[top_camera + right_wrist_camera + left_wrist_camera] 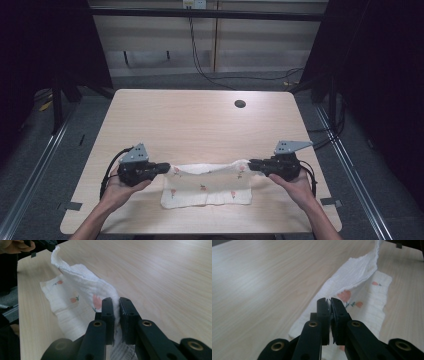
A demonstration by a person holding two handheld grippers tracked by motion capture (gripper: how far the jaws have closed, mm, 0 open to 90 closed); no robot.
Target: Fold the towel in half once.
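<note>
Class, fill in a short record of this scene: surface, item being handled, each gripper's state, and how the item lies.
surface: light wooden table
item: white floral cloth
left gripper: shut on the cloth's far left corner
right gripper: shut on the cloth's far right corner
cloth state: far edge lifted between the grippers, near part flat on the table

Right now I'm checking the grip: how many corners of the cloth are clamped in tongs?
2. The left tongs pinch the far left corner of the cloth; the right tongs pinch its far right corner. The near edge lies on the table.
</note>
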